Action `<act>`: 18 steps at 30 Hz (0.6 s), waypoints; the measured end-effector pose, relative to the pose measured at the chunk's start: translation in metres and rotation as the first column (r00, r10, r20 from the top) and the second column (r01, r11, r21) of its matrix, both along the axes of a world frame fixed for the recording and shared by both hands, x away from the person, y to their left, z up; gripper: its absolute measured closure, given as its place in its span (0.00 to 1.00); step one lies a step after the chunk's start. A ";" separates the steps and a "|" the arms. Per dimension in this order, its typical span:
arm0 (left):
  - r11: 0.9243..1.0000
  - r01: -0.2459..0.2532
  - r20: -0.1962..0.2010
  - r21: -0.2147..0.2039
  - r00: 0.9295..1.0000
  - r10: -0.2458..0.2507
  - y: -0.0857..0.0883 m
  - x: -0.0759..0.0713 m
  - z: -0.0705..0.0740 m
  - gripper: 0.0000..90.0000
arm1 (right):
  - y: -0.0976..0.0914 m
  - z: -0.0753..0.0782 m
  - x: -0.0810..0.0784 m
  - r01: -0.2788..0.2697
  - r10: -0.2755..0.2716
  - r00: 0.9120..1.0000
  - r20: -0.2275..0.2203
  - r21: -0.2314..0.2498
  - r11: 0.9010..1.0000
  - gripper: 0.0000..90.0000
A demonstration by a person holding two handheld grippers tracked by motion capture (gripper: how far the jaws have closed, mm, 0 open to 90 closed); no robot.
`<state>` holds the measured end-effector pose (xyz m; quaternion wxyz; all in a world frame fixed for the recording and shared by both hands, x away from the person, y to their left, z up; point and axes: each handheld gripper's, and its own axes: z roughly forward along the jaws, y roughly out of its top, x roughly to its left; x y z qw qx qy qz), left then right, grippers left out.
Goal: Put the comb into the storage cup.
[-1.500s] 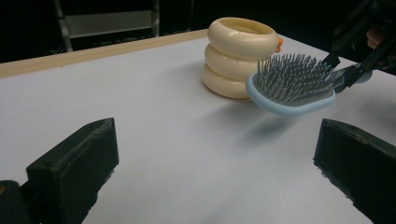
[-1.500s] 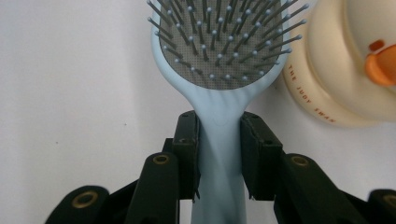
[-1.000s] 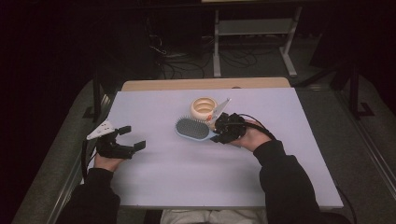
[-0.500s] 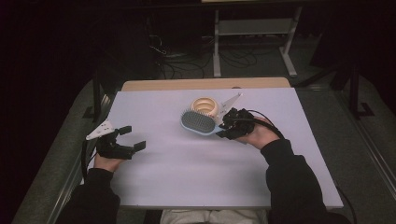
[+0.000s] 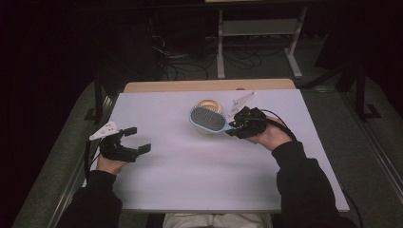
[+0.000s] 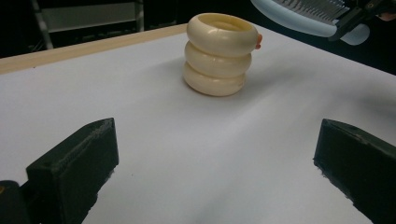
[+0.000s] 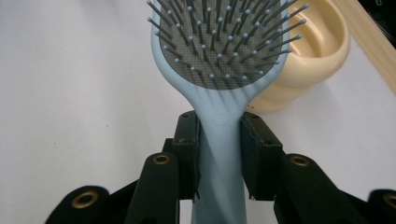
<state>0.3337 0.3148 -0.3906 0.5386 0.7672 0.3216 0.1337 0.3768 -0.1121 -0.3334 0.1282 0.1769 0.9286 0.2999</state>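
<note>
The right gripper (image 5: 236, 127) is clamped on the handle of the blue hairbrush (image 5: 207, 120), whose long axis runs nearly level, head pointing toward 9–10 o'clock, bristles up, lifted over the cream ringed cup (image 5: 209, 103) at the table's (image 5: 190, 180) 12 o'clock side. The left gripper (image 5: 136, 140) hovers at 9 o'clock, jaws apart, holding nothing.

A white table (image 5: 190, 180) is seen with a strip of pale wood (image 5: 209, 85) along its far edge, set in a dimly lit room. Behind it, a dark floor (image 5: 266, 66) is strewn with cables (image 5: 190, 66), and what may be a light metal stand (image 5: 259, 28) is made out in the gloom.
</note>
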 end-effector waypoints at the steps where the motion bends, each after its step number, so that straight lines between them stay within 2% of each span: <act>1: 1.000 0.002 0.002 -0.002 1.000 -0.002 -0.001 0.000 0.001 0.00 | -0.001 0.001 0.000 0.002 -0.002 1.000 0.003 0.000 1.000 0.76; 2: 1.000 0.001 0.005 0.001 1.000 -0.001 -0.001 0.000 0.002 0.00 | -0.002 0.001 -0.001 0.009 -0.009 1.000 0.006 0.005 1.000 0.76; 5: 1.000 -0.014 0.058 0.025 0.998 0.013 -0.005 -0.003 0.010 0.00 | -0.007 0.003 -0.001 0.014 -0.014 1.000 0.014 0.012 1.000 0.76; 9: 1.000 -0.007 0.079 0.017 0.997 0.006 -0.013 -0.003 0.019 0.00 | -0.012 0.006 -0.003 0.026 -0.026 0.999 0.030 0.015 1.000 0.76; 12: 1.000 0.006 0.076 0.027 0.997 -0.008 -0.019 -0.001 0.022 0.00 | -0.015 0.007 -0.005 0.035 -0.035 0.999 0.038 0.014 0.999 0.76; 18: 1.000 0.012 0.068 0.012 0.998 -0.013 -0.026 0.003 0.028 0.00 | -0.021 0.011 -0.006 0.047 -0.048 0.997 0.054 0.029 0.998 0.76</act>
